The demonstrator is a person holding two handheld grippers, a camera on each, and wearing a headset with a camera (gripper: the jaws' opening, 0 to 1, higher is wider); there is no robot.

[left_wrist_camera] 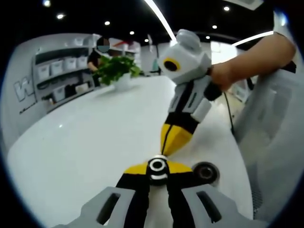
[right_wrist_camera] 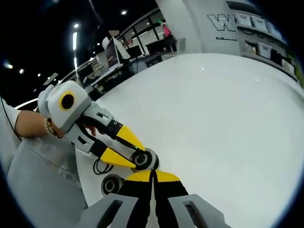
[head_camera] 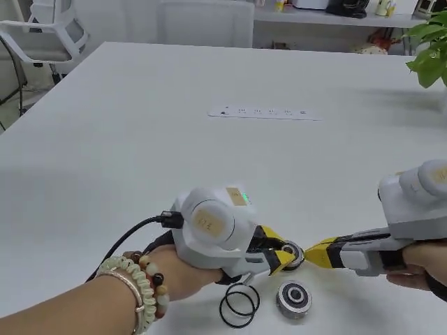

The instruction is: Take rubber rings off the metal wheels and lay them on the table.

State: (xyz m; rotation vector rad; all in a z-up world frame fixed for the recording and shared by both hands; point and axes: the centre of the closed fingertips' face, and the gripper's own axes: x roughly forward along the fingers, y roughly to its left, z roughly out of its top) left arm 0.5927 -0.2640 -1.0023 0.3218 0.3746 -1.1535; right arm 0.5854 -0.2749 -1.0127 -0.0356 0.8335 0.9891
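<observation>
Head view shows your left tongs (head_camera: 285,258) pinching a metal wheel (head_camera: 293,252), and your right tongs (head_camera: 311,254) pressed together against it. Just behind the left tongs, two rubber rings (head_camera: 239,304) and another wheel (head_camera: 294,296) lie on the white table (head_camera: 174,139). Well beyond the tongs are a power strip (head_camera: 265,112) and a plant (head_camera: 431,52).

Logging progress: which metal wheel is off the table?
The wheel clamped in the left tool, with the right tool at it; the other wheel lies flat on the table beside two loose rings.
</observation>
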